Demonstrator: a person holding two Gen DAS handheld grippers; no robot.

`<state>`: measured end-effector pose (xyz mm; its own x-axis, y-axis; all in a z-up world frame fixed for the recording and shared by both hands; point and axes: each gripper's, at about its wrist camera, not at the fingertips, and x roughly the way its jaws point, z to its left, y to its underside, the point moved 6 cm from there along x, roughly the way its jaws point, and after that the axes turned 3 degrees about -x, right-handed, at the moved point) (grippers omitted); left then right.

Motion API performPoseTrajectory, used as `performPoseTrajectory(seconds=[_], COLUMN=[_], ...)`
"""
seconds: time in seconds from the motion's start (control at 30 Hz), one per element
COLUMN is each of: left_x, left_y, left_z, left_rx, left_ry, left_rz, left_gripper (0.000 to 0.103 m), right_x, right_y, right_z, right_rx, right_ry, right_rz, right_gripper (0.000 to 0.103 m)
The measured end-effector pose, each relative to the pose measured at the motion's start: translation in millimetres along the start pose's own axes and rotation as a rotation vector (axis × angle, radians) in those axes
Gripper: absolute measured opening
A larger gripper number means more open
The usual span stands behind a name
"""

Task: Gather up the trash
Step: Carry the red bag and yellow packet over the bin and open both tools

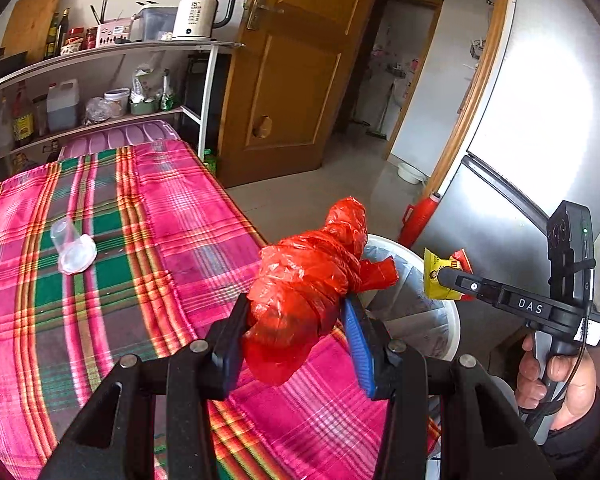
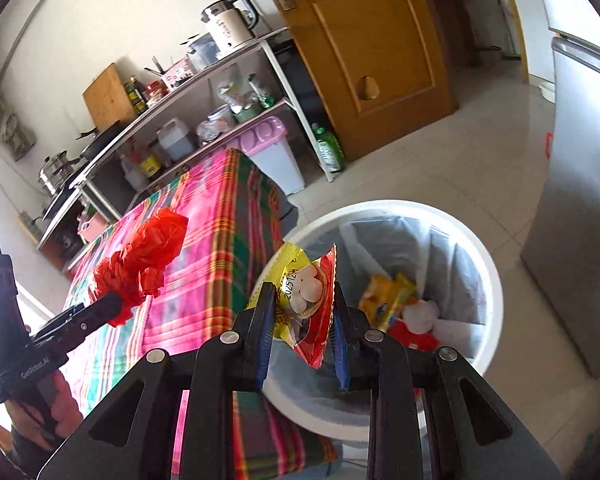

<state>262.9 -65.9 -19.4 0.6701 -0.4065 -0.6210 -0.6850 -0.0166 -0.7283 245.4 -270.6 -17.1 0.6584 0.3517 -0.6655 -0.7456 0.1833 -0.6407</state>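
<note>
My left gripper (image 1: 296,312) is shut on a crumpled red plastic bag (image 1: 312,280) and holds it above the table's right edge, near the white trash bin (image 1: 428,312). The bag also shows in the right wrist view (image 2: 140,260). My right gripper (image 2: 302,300) is shut on a yellow and red snack wrapper (image 2: 304,292) and holds it over the near left rim of the bin (image 2: 488,264). The bin has a grey liner and holds several wrappers (image 2: 388,300). A clear plastic cup (image 1: 74,248) lies on its side on the plaid tablecloth (image 1: 160,240).
A metal shelf rack (image 1: 204,92) with a kettle (image 1: 202,12), bottles and jars stands behind the table. A wooden door (image 1: 296,80) is open beyond it. A silver fridge (image 1: 540,120) stands right of the bin. A pink-lidded bin (image 2: 276,152) sits by the rack.
</note>
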Motion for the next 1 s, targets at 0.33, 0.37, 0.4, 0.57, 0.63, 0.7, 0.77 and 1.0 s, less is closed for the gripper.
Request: performPoseTrajectory(seconds=[0.33,0.37,0.4,0.57,0.63,0.7,0.77,1.0], left_x=[45,50,55,75,79,81,81,66], left_y=[4,5,6,13,14,15,17,13], left_z=[-41,-45,-47,-56,-58,-59,-60,-54], left_rx=[0.056,0.059,0.062,0.071,0.069,0.069,0.066,0.053], left_ry=[0.048,0.052,0.054,0.056,0.059,0.061,0.065,0.061], left_rz=[0.079,0.089,0.100,0.149,0.163,0.167,0.170,0.137], left_gripper=[0.047,0.048,0.048,0.048,0.049,0.050,0.050,0.050], right_x=[7,9,10,14,13,12,10,-2], right_y=[10,11,12,16,18,17,16,12], right_z=[-40,-42,-45,-54,-58,-59,-58,-40], right_rx=[0.060,0.063,0.065,0.072,0.076,0.081,0.080,0.039], right_ry=[0.042,0.045,0.046,0.060,0.060,0.060,0.060,0.039], right_rz=[0.035,0.041,0.047,0.065,0.063,0.060,0.054,0.022], right_gripper=[0.027,0.027,0.027,0.037,0.040,0.040,0.040,0.040])
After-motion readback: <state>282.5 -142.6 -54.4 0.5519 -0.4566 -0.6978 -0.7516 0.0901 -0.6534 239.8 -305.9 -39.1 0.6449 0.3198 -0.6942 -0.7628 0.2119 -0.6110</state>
